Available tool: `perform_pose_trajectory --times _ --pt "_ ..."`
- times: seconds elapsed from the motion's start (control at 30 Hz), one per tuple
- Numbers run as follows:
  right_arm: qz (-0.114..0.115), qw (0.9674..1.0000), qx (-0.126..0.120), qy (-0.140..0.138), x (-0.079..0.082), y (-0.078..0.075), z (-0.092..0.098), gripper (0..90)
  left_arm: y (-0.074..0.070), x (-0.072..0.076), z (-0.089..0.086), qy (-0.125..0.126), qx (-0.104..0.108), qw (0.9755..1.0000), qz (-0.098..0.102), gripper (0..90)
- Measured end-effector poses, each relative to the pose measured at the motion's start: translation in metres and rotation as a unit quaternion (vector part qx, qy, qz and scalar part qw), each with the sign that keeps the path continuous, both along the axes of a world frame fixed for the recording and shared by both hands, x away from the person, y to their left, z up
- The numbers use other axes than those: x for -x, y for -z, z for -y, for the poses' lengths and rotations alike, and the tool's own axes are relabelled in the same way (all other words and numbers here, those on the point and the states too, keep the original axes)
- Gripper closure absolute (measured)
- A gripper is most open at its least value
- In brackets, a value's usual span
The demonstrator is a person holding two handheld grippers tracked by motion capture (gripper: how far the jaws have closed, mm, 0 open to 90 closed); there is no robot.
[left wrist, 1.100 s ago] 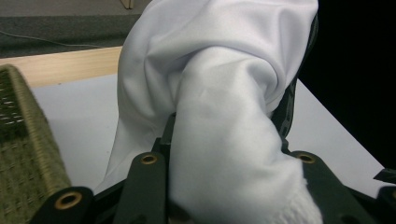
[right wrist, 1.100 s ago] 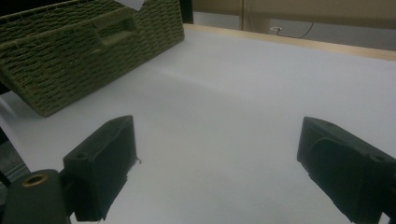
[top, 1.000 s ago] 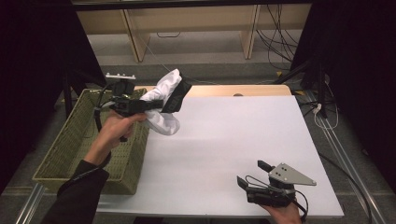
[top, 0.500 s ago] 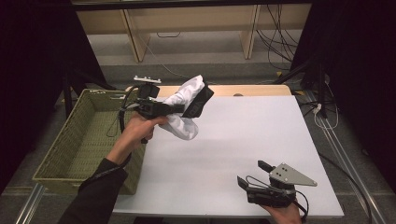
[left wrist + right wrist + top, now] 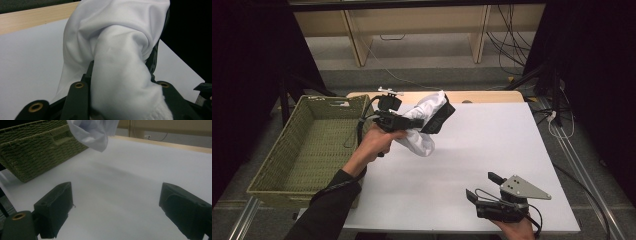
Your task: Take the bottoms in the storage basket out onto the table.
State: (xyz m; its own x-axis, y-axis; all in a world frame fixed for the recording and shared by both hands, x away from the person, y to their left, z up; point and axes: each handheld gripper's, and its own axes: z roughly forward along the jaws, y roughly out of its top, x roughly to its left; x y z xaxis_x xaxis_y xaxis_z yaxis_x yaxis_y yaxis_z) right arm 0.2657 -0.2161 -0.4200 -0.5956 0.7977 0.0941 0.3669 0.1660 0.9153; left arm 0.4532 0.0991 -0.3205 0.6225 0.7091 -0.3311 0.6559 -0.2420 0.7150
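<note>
High view: the left gripper (image 5: 432, 117) is held above the far left part of the white table (image 5: 492, 150), just right of the basket (image 5: 307, 150). Its jaws are clamped on a bunched white cloth (image 5: 424, 125), which hangs clear of the tabletop, part of it drooping below the jaws. The right gripper (image 5: 482, 187) rests low at the near right of the table, jaws apart with nothing between them, pointing left and far.

Left gripper view: the cloth (image 5: 120, 62) bulges up between the two black jaws, pressed from both sides, with the table (image 5: 27, 57) behind it.

Right gripper view: the right gripper (image 5: 115, 207) has its jaws spread wide over bare table (image 5: 130, 177). Farther off, the cloth (image 5: 93, 132) dangles above the table, and the basket (image 5: 37, 155) stands at the left.
</note>
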Motion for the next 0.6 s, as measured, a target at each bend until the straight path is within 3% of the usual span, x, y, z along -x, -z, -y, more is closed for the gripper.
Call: perform_pose_trajectory --times 0.6 --pt "-0.002 1.0 -0.002 -0.003 0.0 0.0 0.0 12.6 0.019 -0.01 0.033 0.019 -0.029 0.9992 -0.019 61.9"
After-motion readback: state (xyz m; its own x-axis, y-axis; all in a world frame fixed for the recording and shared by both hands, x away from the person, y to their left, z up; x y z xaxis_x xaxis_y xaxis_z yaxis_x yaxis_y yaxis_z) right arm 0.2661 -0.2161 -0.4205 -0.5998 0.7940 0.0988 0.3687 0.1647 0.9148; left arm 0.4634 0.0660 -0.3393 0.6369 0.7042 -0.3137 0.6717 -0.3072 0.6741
